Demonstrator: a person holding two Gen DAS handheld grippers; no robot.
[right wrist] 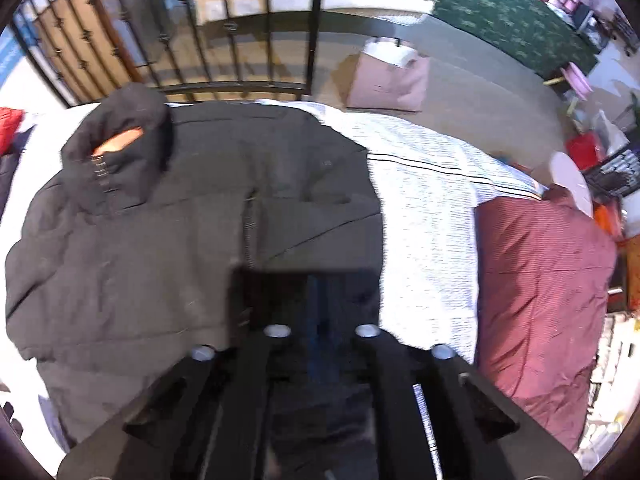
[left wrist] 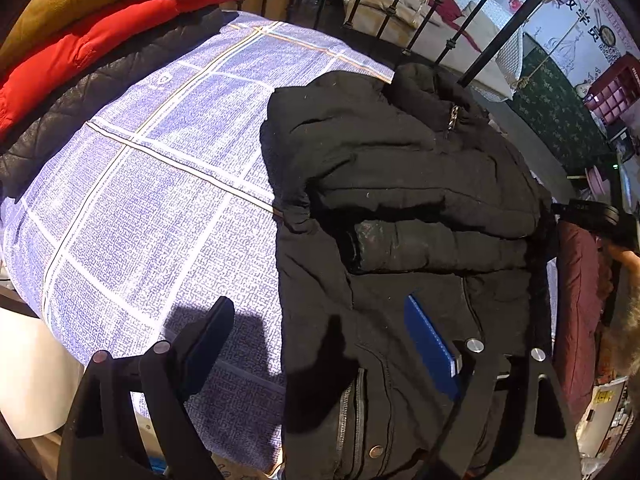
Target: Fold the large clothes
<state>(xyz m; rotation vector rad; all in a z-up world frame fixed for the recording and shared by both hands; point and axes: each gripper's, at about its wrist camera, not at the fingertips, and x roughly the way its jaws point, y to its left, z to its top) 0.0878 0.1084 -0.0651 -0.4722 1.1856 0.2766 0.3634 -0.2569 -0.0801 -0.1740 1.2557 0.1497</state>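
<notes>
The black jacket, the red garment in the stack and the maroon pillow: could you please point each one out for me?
black jacket (left wrist: 420, 168): left wrist view, on the folded sleeve.
red garment (left wrist: 120, 36): left wrist view, middle of the stack at the bed's far edge.
maroon pillow (right wrist: 540, 280): right wrist view, centre of its top.

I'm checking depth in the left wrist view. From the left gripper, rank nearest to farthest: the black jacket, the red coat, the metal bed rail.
1. Black jacket: right under the left gripper, its hem beneath the right finger.
2. Red coat: far left corner of the bed, in the stacked pile.
3. Metal bed rail: beyond the bed's far edge, upper right.
</notes>
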